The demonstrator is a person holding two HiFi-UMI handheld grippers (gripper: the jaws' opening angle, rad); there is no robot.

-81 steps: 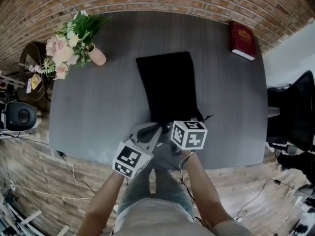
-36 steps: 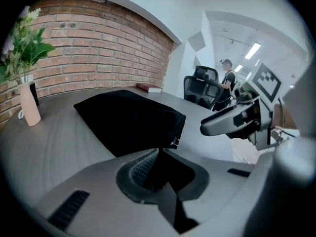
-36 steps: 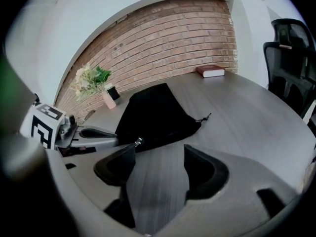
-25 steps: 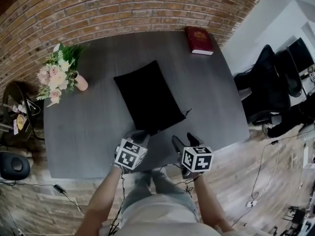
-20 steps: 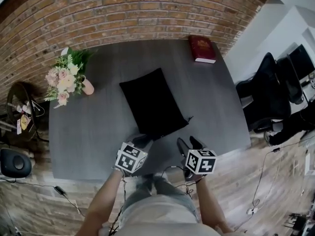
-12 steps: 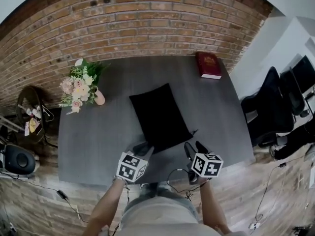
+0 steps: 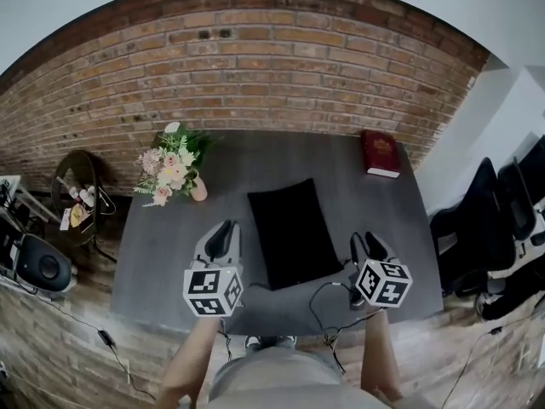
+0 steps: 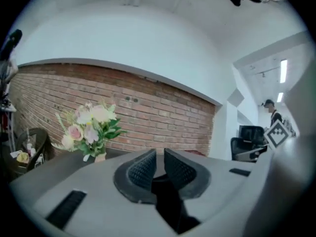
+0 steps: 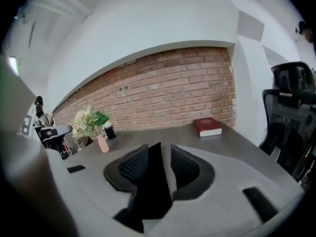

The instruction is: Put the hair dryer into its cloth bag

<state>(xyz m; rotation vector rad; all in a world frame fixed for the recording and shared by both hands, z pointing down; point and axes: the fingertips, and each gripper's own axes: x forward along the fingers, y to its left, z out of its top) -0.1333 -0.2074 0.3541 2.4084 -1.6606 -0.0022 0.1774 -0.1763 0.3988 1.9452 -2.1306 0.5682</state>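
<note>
Cloth bag [image 7: 294, 233] is lying dark and flat in the middle of the grey table [image 7: 162, 254], and no hair dryer is showing anywhere, so it is presumably sitting inside already. A moment ago both tools were hovering low at the bag's near end. Now they are standing higher and well apart, one on each side of it and touching nothing. By the look of it the packing is finishing and the hands are backing off.

Flowers [image 7: 173, 164] are standing at the far left corner and a red book [image 7: 379, 153] is lying at the far right. The left gripper [image 7: 223, 235] has just been closing to a narrow slit with nothing between its jaws. The right gripper [image 7: 368, 245] has been narrowing too and is keeping a wider gap, also empty.

Only the head view is taking in the whole bag. The gripper views are showing the bare jaw gaps, and the left one is also catching a distant person [image 8: 270, 113] at its right edge.
</note>
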